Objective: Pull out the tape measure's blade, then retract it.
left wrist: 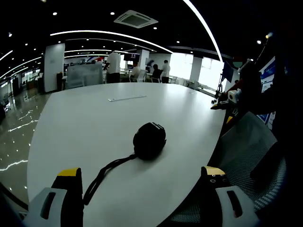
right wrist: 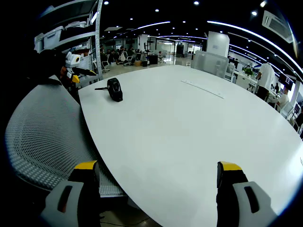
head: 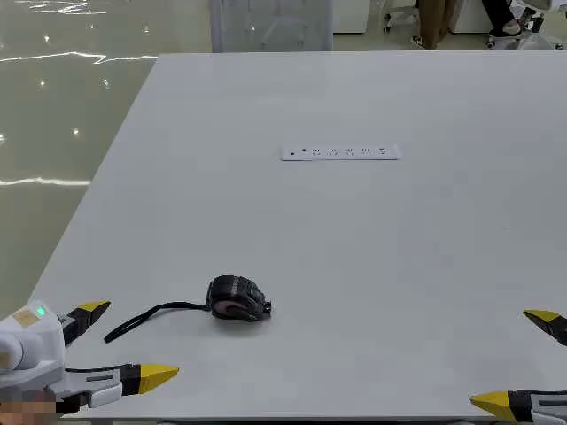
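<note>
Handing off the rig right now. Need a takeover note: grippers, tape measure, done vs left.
Left hand-held gripper: open, empty, near table edge, beside the end of the strap.
Right hand-held gripper: open, empty, near edge, well apart from the tape measure.
Tape measure: lying on the table, ungripped, blade not extended.
Done: nothing.
Left: pull blade out, retract.

We've got the tape measure (head: pixel 236 299) sitting at seven o'clock in the head view, a dark rounded case with its blade not drawn out, and its black strap (head: pixel 146 319) trailing toward eight o'clock.
</note>
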